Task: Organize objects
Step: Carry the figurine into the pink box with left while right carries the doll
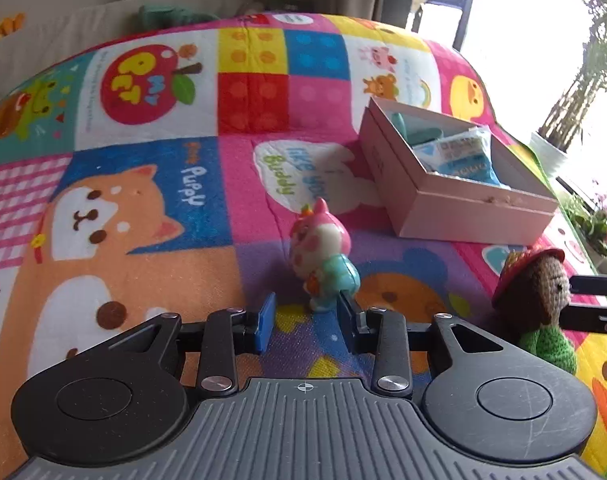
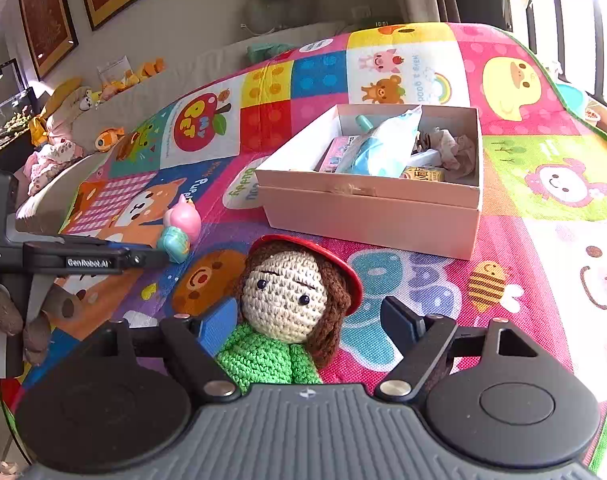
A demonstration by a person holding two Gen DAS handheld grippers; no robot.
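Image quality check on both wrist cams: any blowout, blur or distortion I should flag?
Left wrist: window at upper right is blown out to white, plant beside it washed out; the figurine looks slightly soft; strong fisheye bends the blanket edges. Right wrist: window clipped at upper right too, crochet doll and pink box sharp; far-left wall darker.

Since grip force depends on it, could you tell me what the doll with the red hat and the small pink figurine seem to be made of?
The doll looks like crocheted yarn, matte and soft: the stitch loops show on its face and green top. The figurine looks like hard moulded plastic or vinyl, smooth with a slight sheen; which of these cannot be told.
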